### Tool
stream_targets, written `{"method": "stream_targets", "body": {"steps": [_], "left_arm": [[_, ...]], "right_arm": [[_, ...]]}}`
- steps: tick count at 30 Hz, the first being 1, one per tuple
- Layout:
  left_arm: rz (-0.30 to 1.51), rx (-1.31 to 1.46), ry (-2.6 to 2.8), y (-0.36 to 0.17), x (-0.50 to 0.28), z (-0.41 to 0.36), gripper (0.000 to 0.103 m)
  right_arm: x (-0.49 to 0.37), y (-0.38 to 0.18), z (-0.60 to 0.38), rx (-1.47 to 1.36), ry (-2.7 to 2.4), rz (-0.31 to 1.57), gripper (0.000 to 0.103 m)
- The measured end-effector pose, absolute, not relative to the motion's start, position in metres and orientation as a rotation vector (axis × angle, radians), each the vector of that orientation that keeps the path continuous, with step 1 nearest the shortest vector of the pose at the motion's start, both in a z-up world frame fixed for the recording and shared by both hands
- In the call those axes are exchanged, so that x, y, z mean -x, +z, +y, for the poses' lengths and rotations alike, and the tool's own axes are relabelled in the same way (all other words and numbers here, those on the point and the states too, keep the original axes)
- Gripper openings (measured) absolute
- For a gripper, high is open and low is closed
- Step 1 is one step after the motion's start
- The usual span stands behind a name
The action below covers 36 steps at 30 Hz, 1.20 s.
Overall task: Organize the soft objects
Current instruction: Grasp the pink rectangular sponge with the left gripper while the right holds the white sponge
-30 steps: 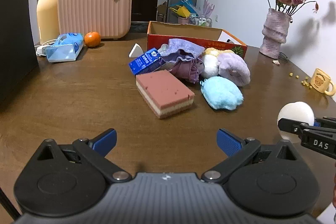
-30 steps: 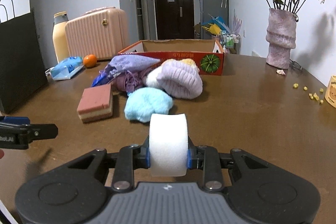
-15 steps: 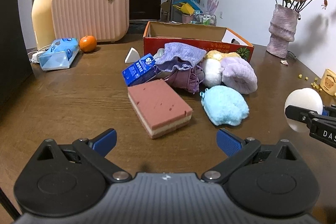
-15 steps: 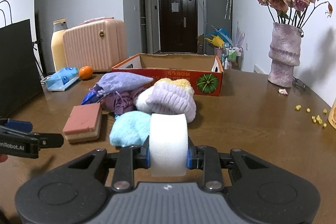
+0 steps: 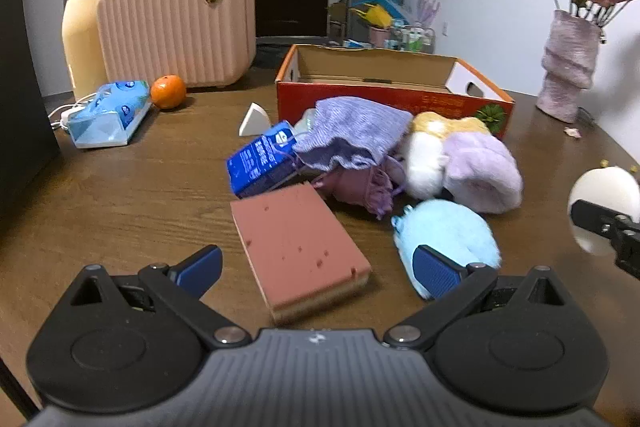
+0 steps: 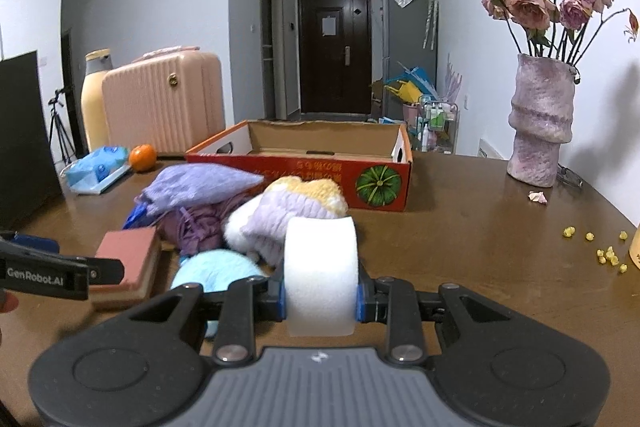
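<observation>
My right gripper (image 6: pixel 320 301) is shut on a white foam roll (image 6: pixel 320 267) and holds it above the table; the roll also shows in the left wrist view (image 5: pixel 604 195). My left gripper (image 5: pixel 316 263) is open and empty, its fingers on either side of the near end of a pink sponge block (image 5: pixel 296 243). Beside the sponge lie a light blue fluffy piece (image 5: pixel 444 235), a lilac fluffy piece (image 5: pixel 480 175), a white plush (image 5: pixel 420 167), purple cloths (image 5: pixel 352 135) and a blue carton (image 5: pixel 260 159). Behind them stands an open red cardboard box (image 5: pixel 392 99).
A pink ribbed case (image 5: pixel 176 27), a yellow flask (image 5: pixel 80 31), an orange (image 5: pixel 168 91), a blue wipes pack (image 5: pixel 108 115) and a white wedge (image 5: pixel 254 119) sit at the back left. A vase of dried roses (image 6: pixel 540 131) stands right, with yellow crumbs (image 6: pixel 600 247).
Both grippers have moved forward toward the pile. The pink sponge block now lies between my left fingers. The right gripper has kept hold of the foam roll and risen a little.
</observation>
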<state>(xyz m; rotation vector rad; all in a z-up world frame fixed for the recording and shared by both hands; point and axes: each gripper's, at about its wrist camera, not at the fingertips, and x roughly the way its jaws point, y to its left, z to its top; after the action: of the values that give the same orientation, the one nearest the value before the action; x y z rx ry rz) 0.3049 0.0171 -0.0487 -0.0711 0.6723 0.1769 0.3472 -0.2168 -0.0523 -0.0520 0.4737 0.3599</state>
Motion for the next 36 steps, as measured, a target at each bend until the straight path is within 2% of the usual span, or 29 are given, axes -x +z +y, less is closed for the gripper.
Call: {"method": "stream_targets", "body": {"steps": [16,34,36], "left_arm": [[0.705,0.038,0.275,-0.077,-0.356,0.026,0.103],[0.775,0.045,0.304,-0.100,-0.372,0.036,0.103],[0.780,0.065,0.298,-0.101,-0.372,0.039,0.100]], "right_arm": [[-0.366,-0.068,-0.224,0.025,0.322,0.499,0.028],[-0.364,-0.072,-0.222,0.026,0.344,0.485,0.028],[-0.364,-0.072,-0.223,0.015,0.360,0.482,0.028]]}}
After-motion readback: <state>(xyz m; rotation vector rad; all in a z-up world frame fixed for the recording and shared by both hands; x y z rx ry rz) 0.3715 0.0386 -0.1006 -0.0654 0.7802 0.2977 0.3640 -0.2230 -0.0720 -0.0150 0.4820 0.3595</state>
